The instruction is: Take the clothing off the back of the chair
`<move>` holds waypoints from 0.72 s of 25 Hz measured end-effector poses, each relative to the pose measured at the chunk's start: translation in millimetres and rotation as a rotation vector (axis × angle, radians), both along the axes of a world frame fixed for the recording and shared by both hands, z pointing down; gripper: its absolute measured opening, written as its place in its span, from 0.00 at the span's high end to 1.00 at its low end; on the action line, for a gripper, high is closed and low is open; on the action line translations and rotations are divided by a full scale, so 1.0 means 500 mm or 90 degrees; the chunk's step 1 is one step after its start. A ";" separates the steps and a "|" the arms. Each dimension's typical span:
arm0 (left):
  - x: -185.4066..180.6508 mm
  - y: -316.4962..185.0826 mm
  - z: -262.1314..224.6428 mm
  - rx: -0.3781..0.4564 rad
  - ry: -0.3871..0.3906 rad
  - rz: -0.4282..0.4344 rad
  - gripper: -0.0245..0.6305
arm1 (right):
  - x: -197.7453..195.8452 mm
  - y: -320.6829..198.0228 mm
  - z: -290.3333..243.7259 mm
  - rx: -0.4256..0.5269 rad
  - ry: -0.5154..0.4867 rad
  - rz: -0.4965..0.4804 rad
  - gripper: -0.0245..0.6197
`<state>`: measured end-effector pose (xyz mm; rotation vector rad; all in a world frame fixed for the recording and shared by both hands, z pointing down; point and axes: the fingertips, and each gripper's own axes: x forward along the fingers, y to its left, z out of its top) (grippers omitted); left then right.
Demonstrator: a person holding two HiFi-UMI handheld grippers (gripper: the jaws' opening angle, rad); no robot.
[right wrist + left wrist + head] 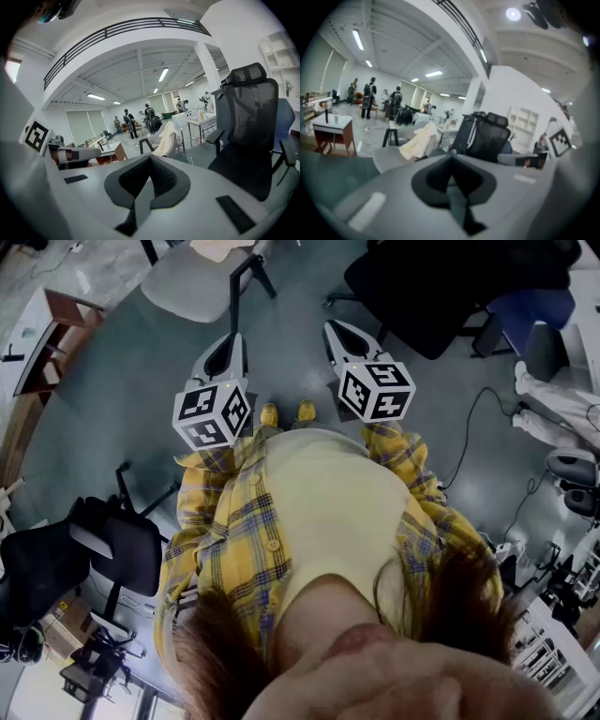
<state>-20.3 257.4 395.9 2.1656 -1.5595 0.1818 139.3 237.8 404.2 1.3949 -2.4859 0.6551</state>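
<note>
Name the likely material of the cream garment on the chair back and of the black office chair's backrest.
Cream garment: soft matte cloth, apparently; it hangs in loose folds. Black backrest: probably mesh fabric in a solid frame; the background shows faintly through.

Cream cloth garment (169,138); black mesh chair (246,122)

Cream clothing (169,137), black mesh chair (243,123).

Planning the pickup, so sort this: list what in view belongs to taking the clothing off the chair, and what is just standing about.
Job: cream clothing; grey chair it hangs on; left gripper and right gripper, both shut.
Standing about: black mesh office chair; white-topped desk; people in the background.
</note>
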 end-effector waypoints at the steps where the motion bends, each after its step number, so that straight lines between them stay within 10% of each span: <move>1: 0.001 0.000 -0.001 0.000 0.000 0.000 0.95 | 0.001 0.000 0.000 0.000 0.001 0.000 0.94; 18: 0.055 -0.029 0.007 -0.003 -0.006 0.004 0.96 | 0.050 -0.024 0.011 -0.009 -0.026 -0.003 0.94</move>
